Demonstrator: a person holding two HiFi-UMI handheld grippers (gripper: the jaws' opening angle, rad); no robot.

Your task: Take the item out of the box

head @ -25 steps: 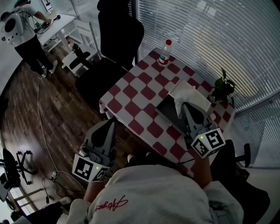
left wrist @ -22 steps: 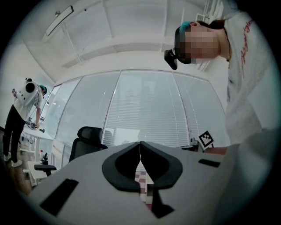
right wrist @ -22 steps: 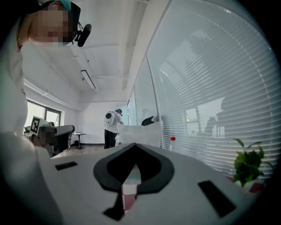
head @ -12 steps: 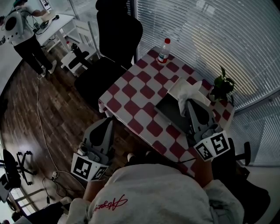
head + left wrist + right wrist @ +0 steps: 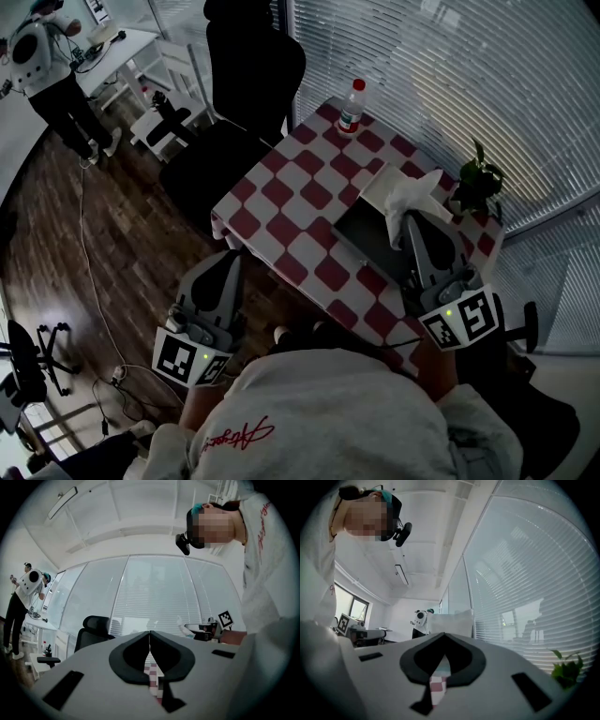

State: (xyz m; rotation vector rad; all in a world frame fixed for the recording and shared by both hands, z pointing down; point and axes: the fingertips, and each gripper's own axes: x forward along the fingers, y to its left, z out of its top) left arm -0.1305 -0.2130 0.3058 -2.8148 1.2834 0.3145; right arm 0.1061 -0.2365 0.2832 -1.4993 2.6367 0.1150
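An open box (image 5: pixel 361 236) with a dark inside lies on the red-and-white checked table (image 5: pixel 300 202), near its right end. My right gripper (image 5: pixel 413 218) is above the box's far side, shut on a crumpled white paper item (image 5: pixel 407 190) that stands up from its tip. In the right gripper view the jaws (image 5: pixel 443 634) meet at the tip, with the white item (image 5: pixel 451 619) showing just beyond them. My left gripper (image 5: pixel 230 260) hangs off the table's near left edge over the floor, shut and empty (image 5: pixel 149 634).
A clear bottle with a red cap (image 5: pixel 352 110) stands at the table's far corner. A small green plant (image 5: pixel 478 186) sits at the right edge by the blinds. A black office chair (image 5: pixel 251 70) stands behind the table. A person (image 5: pixel 47 66) works at a desk far left.
My right gripper has drawn back toward me and to the right, and the white item has come up with it. The left gripper has hardly moved.
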